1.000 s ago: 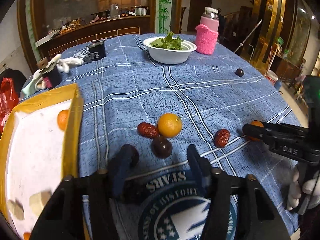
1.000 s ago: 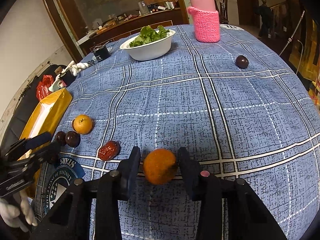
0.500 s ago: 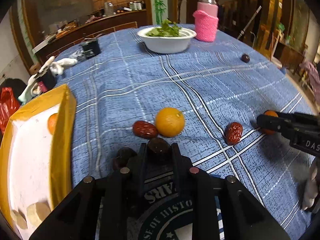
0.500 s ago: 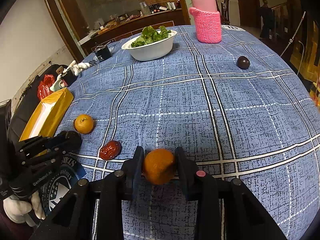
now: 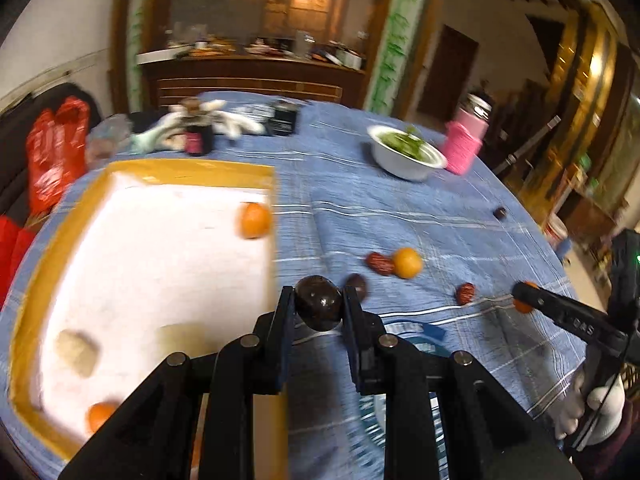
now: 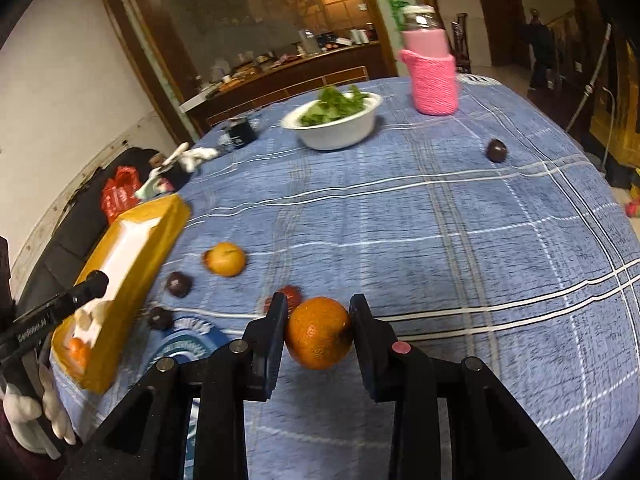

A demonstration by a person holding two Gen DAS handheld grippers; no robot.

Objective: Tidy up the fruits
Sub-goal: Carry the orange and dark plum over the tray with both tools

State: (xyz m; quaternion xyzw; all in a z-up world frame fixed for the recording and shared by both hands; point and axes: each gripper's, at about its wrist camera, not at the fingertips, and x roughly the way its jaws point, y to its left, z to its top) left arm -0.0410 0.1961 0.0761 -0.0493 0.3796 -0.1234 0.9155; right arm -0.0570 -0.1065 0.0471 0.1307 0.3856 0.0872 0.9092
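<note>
A dark plum (image 5: 318, 308) hangs off the table with my left gripper (image 5: 316, 300) shut on it, just right of the yellow tray (image 5: 192, 168). In the tray lie an orange (image 5: 254, 220), a second orange (image 5: 100, 416) and two pale pieces. My right gripper (image 6: 319, 304) is shut on an orange (image 6: 318, 334), raised a little above the blue cloth. Loose on the cloth are an orange (image 6: 226, 259), a red date (image 6: 292, 296), a second date (image 5: 380, 263), two dark fruits (image 6: 179, 284) and a far plum (image 6: 496, 150). The left gripper (image 6: 94, 282) shows by the tray (image 6: 136, 240).
A white bowl of greens (image 6: 336, 124) and a pink-sleeved bottle (image 6: 434, 80) stand at the far side. A black box, a small bottle and white cloth sit beyond the tray. A round printed mat (image 6: 192, 344) lies near the front edge. White-gloved hands hold both grippers.
My left gripper shut on the dark plum, lifted it and swung left toward the tray. My right gripper closed onto the orange and raised it slightly.
</note>
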